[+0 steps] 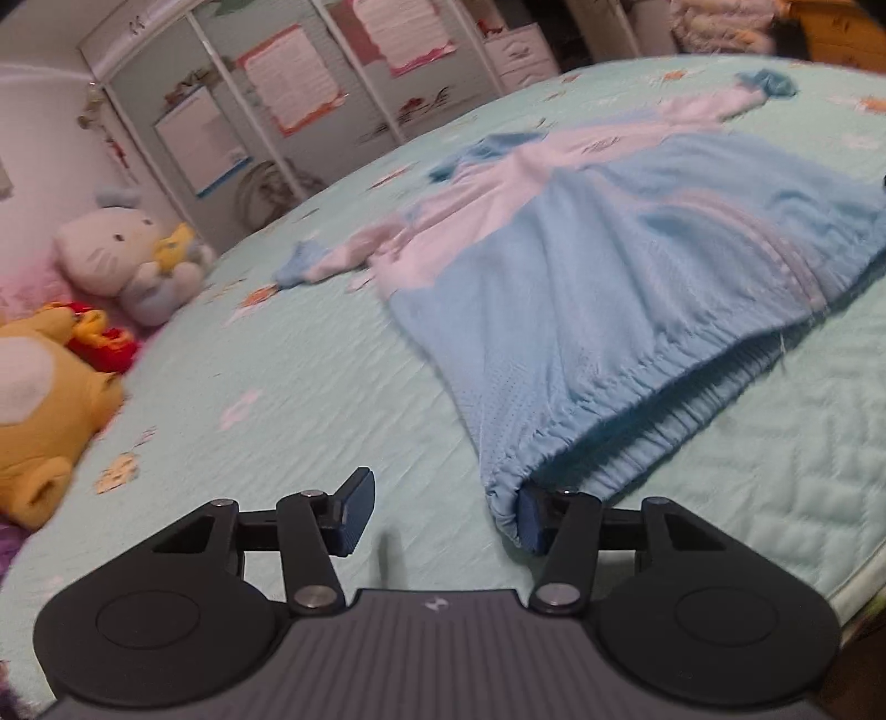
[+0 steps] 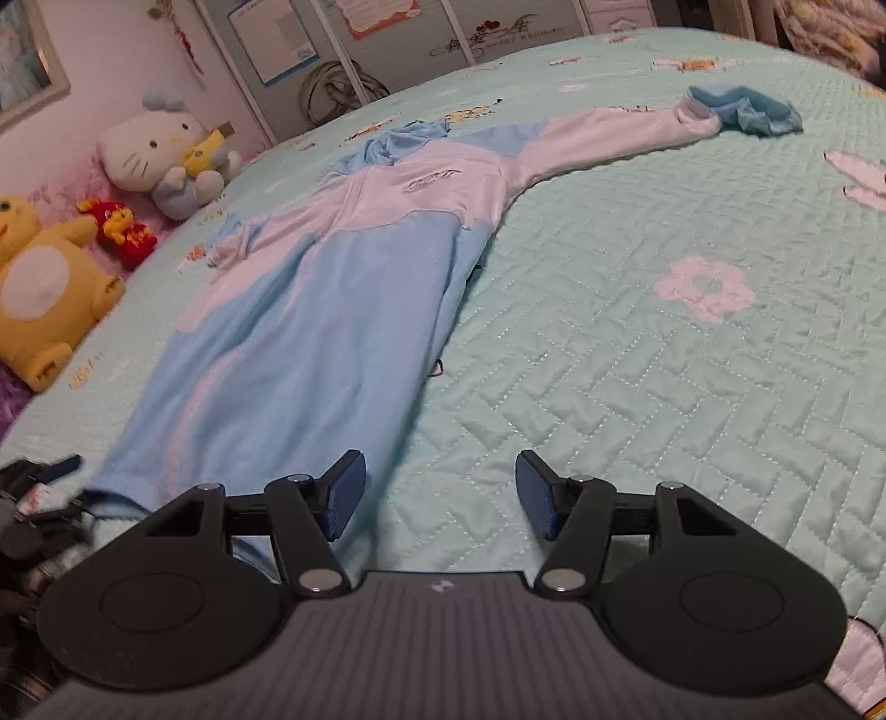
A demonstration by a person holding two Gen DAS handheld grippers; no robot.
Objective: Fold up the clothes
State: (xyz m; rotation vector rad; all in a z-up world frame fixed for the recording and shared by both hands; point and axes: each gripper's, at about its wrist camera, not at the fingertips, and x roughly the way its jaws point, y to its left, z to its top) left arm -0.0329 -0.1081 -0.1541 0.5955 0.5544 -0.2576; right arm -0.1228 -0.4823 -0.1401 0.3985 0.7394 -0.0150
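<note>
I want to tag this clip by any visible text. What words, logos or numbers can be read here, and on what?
Nothing reads clearly.
Chest print on the jacket: a slanted dark logo, too blurred to read.
Posters on the wardrobe doors: text too small and blurred.
Black script decal with red hearts on the wardrobe: unreadable.

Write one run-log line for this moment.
stage: jacket spread on bed | left gripper: open, hem beside one finger | right gripper: open, empty | fold: not begun

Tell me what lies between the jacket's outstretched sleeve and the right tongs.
Only bare quilted bedspread with a stitched flower, as the right wrist view shows. The sleeve lies far from the open right tongs.
</note>
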